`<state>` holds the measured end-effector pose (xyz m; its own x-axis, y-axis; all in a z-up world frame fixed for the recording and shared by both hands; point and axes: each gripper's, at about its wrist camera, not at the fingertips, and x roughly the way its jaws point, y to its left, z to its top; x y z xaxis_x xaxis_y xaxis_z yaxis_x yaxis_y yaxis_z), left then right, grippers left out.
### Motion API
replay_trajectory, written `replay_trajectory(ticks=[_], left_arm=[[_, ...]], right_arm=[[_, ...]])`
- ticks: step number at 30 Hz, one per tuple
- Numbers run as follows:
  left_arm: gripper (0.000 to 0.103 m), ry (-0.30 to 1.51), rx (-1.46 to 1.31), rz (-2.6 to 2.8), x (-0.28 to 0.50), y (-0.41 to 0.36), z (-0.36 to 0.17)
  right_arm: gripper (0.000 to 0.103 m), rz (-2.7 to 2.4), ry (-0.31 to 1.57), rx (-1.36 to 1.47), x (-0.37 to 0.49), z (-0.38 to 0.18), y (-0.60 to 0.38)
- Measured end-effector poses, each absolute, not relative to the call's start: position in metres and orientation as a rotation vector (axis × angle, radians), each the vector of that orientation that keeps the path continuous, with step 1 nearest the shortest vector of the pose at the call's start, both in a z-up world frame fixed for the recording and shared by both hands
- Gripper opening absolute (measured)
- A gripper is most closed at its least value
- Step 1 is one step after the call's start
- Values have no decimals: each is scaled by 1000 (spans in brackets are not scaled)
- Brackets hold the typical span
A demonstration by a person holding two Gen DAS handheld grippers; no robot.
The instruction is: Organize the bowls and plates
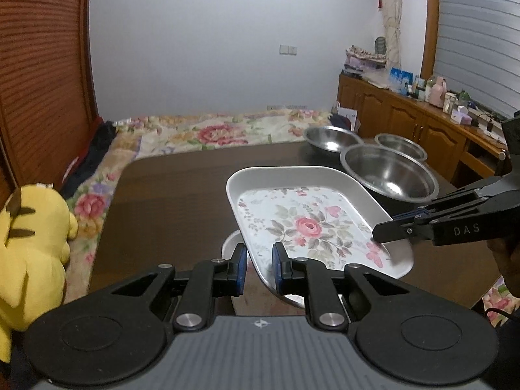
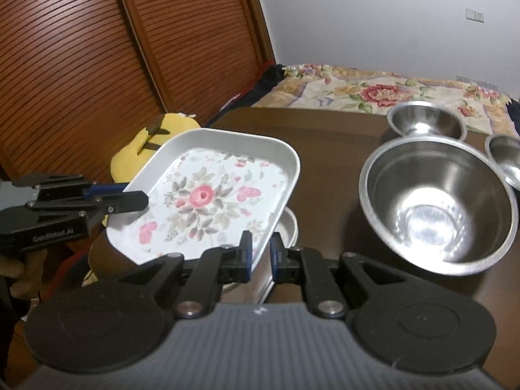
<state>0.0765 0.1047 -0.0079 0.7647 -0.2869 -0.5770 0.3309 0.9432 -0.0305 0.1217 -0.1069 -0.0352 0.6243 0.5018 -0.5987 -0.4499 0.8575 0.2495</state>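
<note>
A white rectangular tray [image 1: 308,224] [image 2: 208,195] with a rose print hangs tilted just above the dark wooden table [image 1: 172,195]. My left gripper [image 1: 260,253] [image 2: 136,200] is shut on the tray's near-left rim. My right gripper [image 2: 260,243] [image 1: 383,230] is shut on the rim of the opposite side. Partly hidden under the tray sits a white dish [image 1: 231,243] [image 2: 290,227]. Right of the tray stand three steel bowls: a large one [image 1: 390,175] [image 2: 438,204] and two smaller ones [image 1: 330,138] [image 1: 401,144] behind it.
A yellow plush toy [image 1: 29,243] [image 2: 156,136] lies at the table's left edge, on a bed with a floral cover [image 1: 211,133]. Slatted wooden doors [image 2: 81,48] rise on the left. A wooden cabinet [image 1: 406,113] cluttered with bottles runs along the right.
</note>
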Motion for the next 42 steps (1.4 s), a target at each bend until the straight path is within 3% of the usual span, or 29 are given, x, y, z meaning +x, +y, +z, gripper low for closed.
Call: replay_trajectory(ticks=[42], left_arm=[[18,689,123,-258,83,108,-60]], right_arm=[[18,527,659,7,96,-65,-92]])
